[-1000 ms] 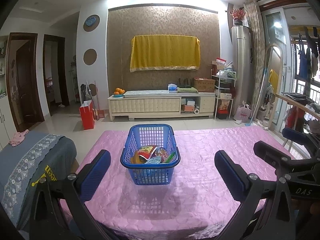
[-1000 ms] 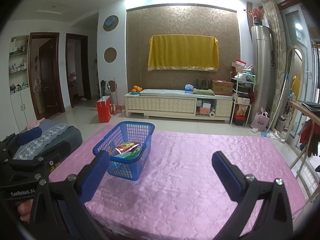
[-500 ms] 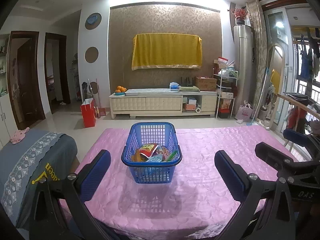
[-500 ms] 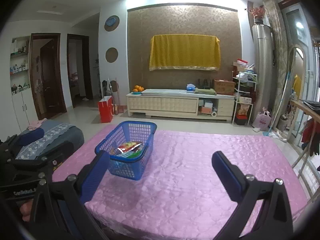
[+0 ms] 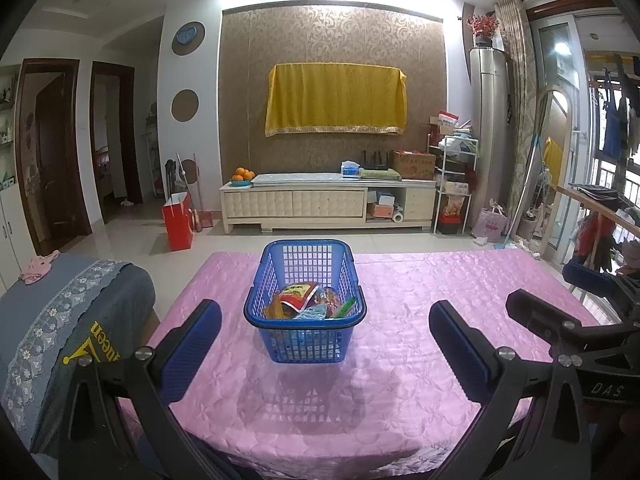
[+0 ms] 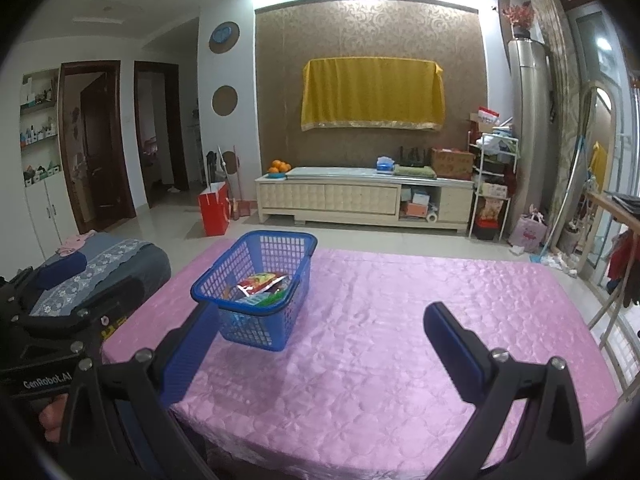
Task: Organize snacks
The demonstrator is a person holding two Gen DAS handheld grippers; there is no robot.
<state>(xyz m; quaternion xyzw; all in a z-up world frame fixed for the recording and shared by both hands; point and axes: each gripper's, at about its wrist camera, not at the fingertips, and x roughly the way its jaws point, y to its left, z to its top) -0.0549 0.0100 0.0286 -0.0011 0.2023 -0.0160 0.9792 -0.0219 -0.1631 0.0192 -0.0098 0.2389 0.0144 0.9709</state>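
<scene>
Blue basket (image 5: 306, 300) of snack packets (image 5: 308, 302) at frame centre on the pink tablecloth (image 5: 400, 360); left gripper (image 5: 325, 344) and right gripper (image 6: 318, 344) both spread, empty; approach squarely, descending above the rim

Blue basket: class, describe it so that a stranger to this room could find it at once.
Start at the table under the pink quilted cloth. The blue basket stands on it, alone. It is a latticed plastic tub holding bright snack packets.
</scene>
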